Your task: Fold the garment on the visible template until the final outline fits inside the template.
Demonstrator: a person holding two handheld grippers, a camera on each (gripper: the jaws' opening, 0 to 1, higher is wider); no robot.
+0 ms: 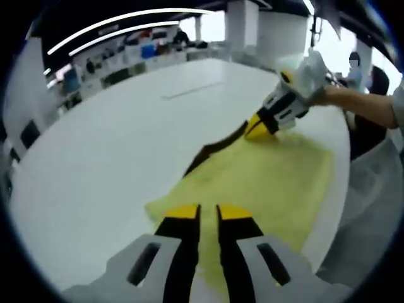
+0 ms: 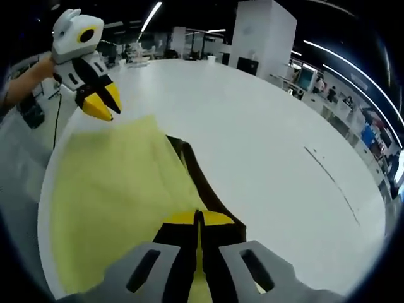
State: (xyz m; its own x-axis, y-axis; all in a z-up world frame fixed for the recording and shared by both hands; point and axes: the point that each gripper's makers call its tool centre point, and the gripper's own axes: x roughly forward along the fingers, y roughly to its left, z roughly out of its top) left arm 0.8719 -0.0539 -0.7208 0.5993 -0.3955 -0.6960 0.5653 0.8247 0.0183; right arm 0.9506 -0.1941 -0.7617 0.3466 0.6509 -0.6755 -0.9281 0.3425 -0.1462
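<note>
Soft pale-yellow fabric garment flat on smooth white round desk, dark brown underlayer exposed along one edge. Left gripper fingers slightly parted over near hem, gripping nothing. Right gripper fingers closed on garment edge.

each gripper has two long black jaws capped with bright yellow tips, set into a pale grey moulded body. in the left gripper view the left gripper shows grey shoulders with a dark slanted slot on each side of the jaws. the right gripper in the right gripper view has the same grey shoulders and dark slots. seen from outside, each tool is white-grey at the back with black side panels marked by pale stripes and a yellow ring. a white sleeve covers the person's arm.
</note>
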